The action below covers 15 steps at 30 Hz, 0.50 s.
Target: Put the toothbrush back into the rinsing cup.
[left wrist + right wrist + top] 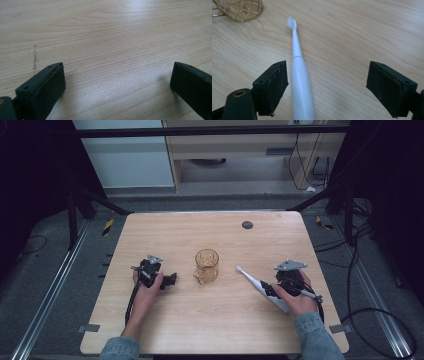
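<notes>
Right gripper (267, 289) jaws wide apart, white electric toothbrush (299, 75) lying between them on the table, handle just beside one pad, not pinched; nothing held. In the high view the toothbrush (257, 282) lies flat, brush head aimed toward the amber glass cup (206, 265) at table centre, well short of it. Left gripper (169, 281) rests near the cup's other side, jaws wide open over bare wood, empty. Progress guess: early, grasp not yet made; likely left are clamping the handle, lifting, standing the brush in the cup. Light wooden table (210, 330) with a dark round plug near the far edge; dark frame, cables on grey floor, cabinet behind.
</notes>
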Motion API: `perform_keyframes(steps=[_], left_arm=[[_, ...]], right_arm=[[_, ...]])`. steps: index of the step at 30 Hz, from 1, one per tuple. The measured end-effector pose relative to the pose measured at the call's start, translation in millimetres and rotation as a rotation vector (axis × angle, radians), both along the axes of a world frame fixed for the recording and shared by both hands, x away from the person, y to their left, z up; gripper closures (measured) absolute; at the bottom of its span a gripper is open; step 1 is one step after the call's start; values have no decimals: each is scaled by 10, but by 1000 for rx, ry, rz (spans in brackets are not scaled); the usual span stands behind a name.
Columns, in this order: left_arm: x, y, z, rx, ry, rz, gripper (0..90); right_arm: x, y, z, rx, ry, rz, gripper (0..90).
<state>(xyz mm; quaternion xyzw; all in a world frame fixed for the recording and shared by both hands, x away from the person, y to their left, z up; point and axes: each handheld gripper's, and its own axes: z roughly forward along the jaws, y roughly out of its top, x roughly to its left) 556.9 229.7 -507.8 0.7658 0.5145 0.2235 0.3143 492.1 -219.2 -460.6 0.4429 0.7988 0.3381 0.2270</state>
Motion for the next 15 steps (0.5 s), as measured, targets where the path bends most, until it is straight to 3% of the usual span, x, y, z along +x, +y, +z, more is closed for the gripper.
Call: perform_keyframes(steps=[11, 15], left_arm=[[-3, 1, 0, 0, 0, 1, 0], [-14, 5, -1, 0, -1, 3, 0]], right_arm=[[31, 46, 360, -68, 45, 56, 201], [106, 113, 465, -101, 88, 80, 227]])
